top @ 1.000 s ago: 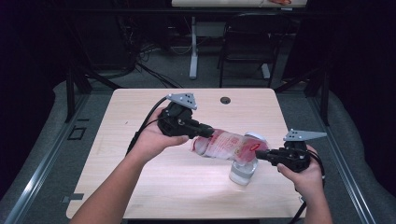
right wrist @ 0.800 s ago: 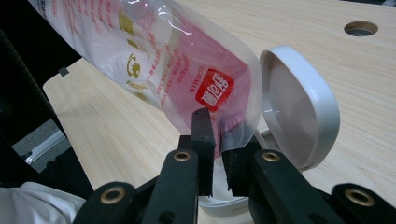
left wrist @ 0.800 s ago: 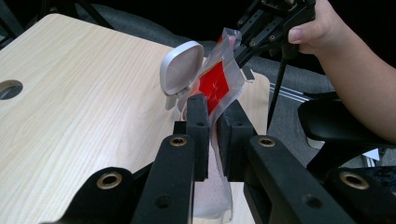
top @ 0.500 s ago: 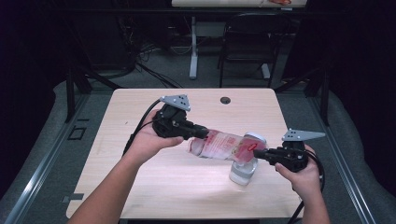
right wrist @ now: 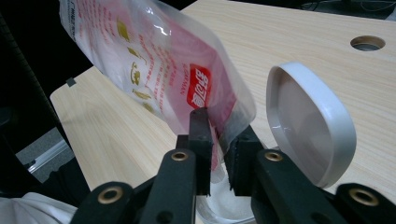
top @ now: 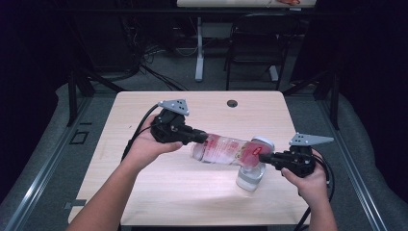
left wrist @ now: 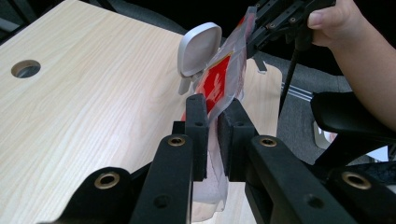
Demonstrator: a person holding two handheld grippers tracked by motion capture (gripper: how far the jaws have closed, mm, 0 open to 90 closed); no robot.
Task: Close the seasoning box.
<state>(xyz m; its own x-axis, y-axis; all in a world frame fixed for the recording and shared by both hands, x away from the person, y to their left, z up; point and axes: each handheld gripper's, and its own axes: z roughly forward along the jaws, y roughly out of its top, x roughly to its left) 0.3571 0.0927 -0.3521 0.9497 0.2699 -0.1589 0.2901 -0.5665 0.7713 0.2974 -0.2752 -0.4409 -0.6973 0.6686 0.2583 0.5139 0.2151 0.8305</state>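
A person at a pale wooden bench [top: 159, 192] held a clear pouch [top: 226, 150] with red print stretched between two grippers, above the bench's right half near its front edge. The left gripper [top: 204, 138] had its jaws nearly closed on one end of the pouch; in the left gripper view the film sat pinched between the black pads [left wrist: 198, 135]. The right gripper [top: 262, 157] gripped the other end, which dipped toward a clear jar [top: 250, 177] standing on the bench near the front right corner. In the right gripper view those jaws stood almost closed with the pouch [right wrist: 159, 79] between them, having just opened a little further, and the film remained between them. The jar's white hinged lid [right wrist: 308, 126] stood open, tipped up just beside the pouch's lower end; the left gripper view showed the same lid [left wrist: 198, 49] next to the film [left wrist: 224, 79]. The pouch sloped down from the left gripper to the right, clear of the bench top. A round hole [top: 232, 103] lay near the bench's far edge, well apart from the work.
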